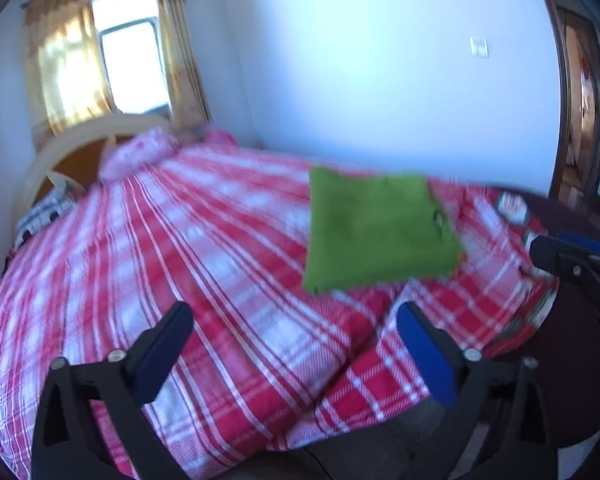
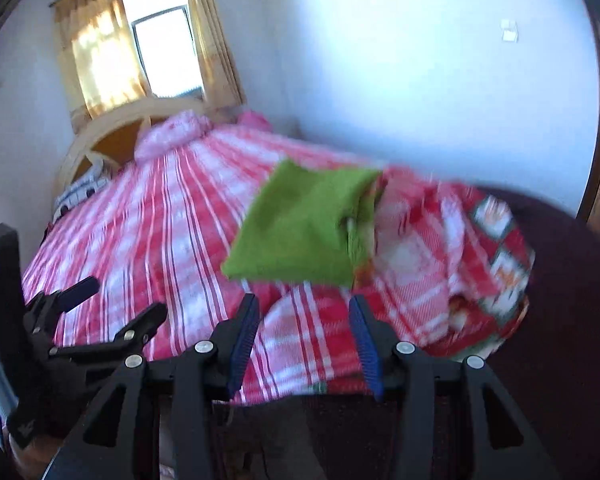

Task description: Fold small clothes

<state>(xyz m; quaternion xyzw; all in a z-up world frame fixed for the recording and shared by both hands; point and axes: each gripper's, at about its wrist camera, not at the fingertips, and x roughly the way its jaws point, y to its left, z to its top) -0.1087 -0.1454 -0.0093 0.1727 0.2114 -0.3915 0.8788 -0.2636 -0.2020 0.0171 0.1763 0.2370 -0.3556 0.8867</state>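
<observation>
The green cloth [image 1: 376, 232] lies on the bed [image 1: 180, 260], on the red-and-white plaid cover, toward the side nearer the wall and the dark edge at the right. It shows as a compact, roughly square packet with straight edges and at least one doubled layer along its right side in the right wrist view, so I judge this piece already folded and set down. Both views are blurred, so finer creases or how many layers it has cannot be told.

Neither gripper touches it. The left gripper [image 1: 296, 344] hangs above the cover in front of the cloth with its jaws spread wide and nothing between them. The right gripper [image 2: 304, 336] also sits short of the cloth, its jaws parted about halfway and holding nothing; only the plaid cover shows in the gap. In the left wrist view the right gripper appears at the far right edge, apart from the cloth.

What is left is hard to judge. At the right of the cloth lies a bunched red patterned fabric [image 2: 496, 248] with green and white patches; it may be another piece to fold or part of the bedding, and I cannot tell which. No other loose small garment is plainly visible.

As for writing: none can be read. The small white plate [image 1: 479, 46] on the wall is too blurred, and the cloth shows no legible label or brand.
</observation>
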